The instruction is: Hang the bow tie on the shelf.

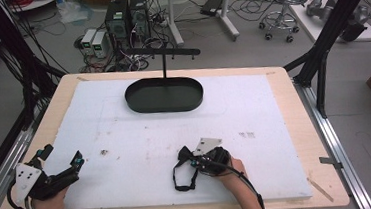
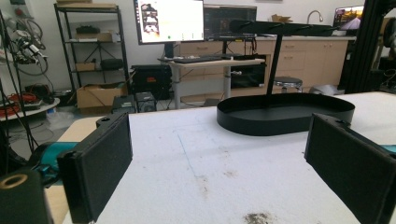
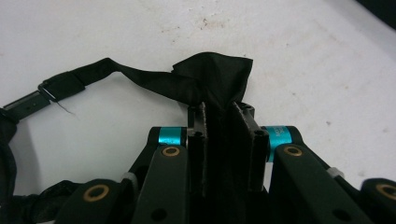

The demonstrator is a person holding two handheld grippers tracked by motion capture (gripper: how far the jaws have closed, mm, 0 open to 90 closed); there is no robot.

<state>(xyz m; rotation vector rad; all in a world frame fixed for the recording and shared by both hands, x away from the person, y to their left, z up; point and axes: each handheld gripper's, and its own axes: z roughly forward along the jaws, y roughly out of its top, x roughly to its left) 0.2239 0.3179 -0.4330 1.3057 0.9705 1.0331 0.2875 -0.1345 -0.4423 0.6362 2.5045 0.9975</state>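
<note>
The right gripper has its jaws pressed together on a fold of the black strap, so the grasp looks made, while the lift and carry seem not yet begun: the strap lies on the white mat, well short of the black stand at the mat's far side. Judging from that stand, with its oval tray and crossbar on 1 post, hanging the strap over the bar is probably what remains. The strap sits on the near side of the stand, slightly right of its post; its pinched end points toward the stand, and its loop trails back toward the person's edge, so its long axis runs roughly from the stand to the near edge. The left gripper rests far to the stand's near left, jaws spread wide with nothing between them
</note>
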